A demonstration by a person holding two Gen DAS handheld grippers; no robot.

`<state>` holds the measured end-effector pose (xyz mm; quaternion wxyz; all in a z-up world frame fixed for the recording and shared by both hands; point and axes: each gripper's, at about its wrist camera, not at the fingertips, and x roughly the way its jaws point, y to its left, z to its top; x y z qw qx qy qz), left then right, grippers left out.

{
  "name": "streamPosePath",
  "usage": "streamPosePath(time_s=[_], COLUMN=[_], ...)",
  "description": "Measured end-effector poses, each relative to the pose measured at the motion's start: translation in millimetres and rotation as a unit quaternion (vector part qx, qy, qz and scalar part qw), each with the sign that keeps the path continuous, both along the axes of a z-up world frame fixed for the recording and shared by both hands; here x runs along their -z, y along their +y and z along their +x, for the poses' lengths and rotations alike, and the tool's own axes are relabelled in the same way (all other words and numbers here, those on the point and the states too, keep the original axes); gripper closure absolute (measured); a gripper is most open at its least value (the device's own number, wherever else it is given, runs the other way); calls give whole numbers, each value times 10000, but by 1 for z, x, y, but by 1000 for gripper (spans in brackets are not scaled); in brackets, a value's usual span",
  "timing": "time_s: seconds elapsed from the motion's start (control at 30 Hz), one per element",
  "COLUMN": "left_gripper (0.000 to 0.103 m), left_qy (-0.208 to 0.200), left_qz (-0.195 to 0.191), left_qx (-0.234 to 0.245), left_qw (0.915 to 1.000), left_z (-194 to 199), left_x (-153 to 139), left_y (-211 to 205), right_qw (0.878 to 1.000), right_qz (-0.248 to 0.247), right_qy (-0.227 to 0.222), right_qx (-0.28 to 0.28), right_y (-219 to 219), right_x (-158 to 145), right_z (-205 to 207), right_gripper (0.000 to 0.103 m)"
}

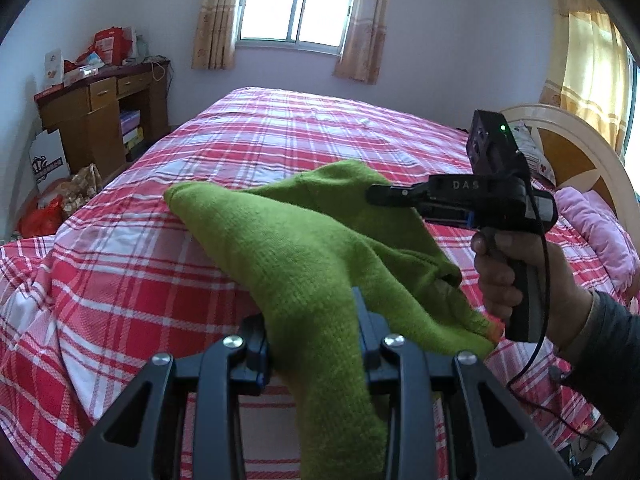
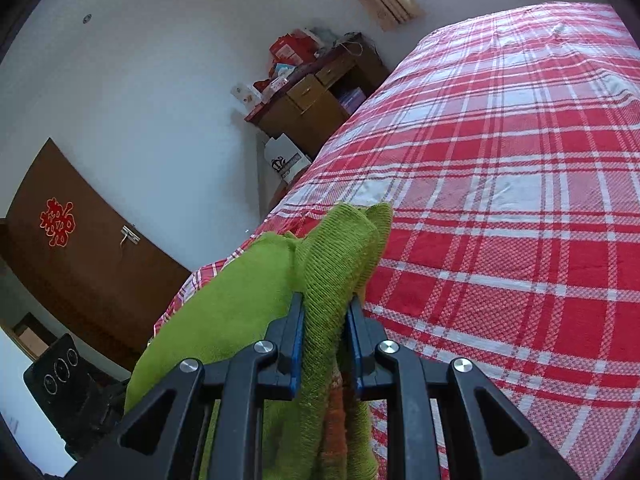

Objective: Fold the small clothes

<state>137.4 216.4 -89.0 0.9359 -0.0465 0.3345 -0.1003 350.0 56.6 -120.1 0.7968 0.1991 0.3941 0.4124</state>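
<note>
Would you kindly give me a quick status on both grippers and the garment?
Left gripper shut on green knit garment. Right gripper shut on the same garment, held above the plaid bed. Nothing in the way.

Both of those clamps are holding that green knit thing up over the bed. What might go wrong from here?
The left hand-held gripper holds only a bunched fold of the green garment, which might slip out. The right hand-held gripper pinches several layers at once, so the fold may land crooked. The loose middle may crumple on the plaid bedspread.
</note>
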Motion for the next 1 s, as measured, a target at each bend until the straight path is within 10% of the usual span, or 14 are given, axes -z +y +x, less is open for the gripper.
streamPosePath(time_s=[0.53,1.0], left_gripper=[66,41], left_qy=[278,337], left_qz=[-36,26], left_qx=[-37,-231], left_qw=[9996,9992], left_z=[-11,-21], left_x=[24,35], left_y=[11,12], right_qw=[9997,9989], right_qz=[54,48], right_qy=[222,393], right_qx=[106,248], right_y=[3,-6], right_x=[20,41], right_z=[9,11], right_gripper=[84,84])
